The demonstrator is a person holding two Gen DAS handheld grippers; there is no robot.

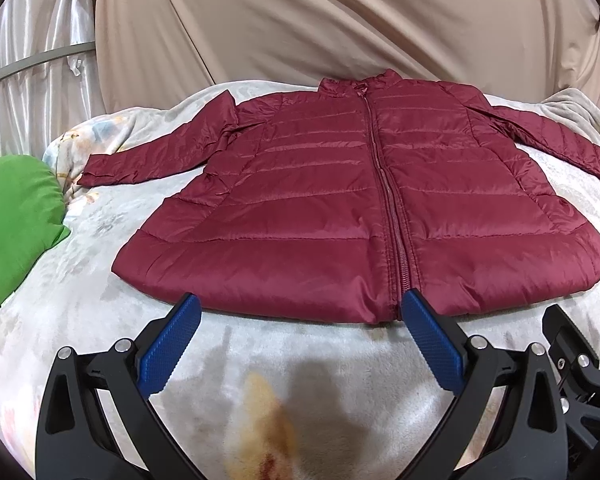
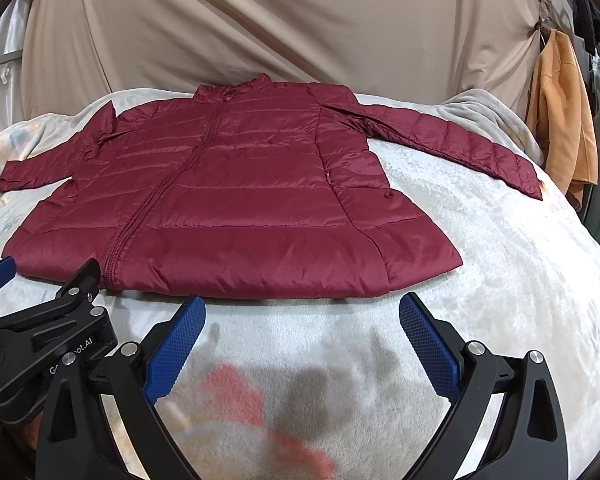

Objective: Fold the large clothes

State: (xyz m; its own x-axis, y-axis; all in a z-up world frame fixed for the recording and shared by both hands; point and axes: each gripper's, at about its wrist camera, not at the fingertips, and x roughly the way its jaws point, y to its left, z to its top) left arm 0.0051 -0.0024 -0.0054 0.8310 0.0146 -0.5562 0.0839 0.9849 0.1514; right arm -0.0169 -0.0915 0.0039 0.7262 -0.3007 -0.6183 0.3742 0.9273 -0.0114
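You see a glossy maroon quilted nylon jacket (image 1: 320,208) on a matt, fuzzy pale fleece blanket (image 1: 80,288); the textured blue rubber pads (image 1: 172,352) look grippy.

Bed (image 1: 80,280) covered with a pale, faintly patterned fleece blanket (image 2: 500,280). Maroon puffer jacket (image 1: 360,200) lies flat on it, zipped, front up, both sleeves spread outward, hem toward the cameras. Green pillow (image 1: 12,224) at the left edge, apart from the jacket.

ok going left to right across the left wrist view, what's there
silver curtain → green pillow → jacket's outstretched sleeve → jacket zipper → jacket's other sleeve
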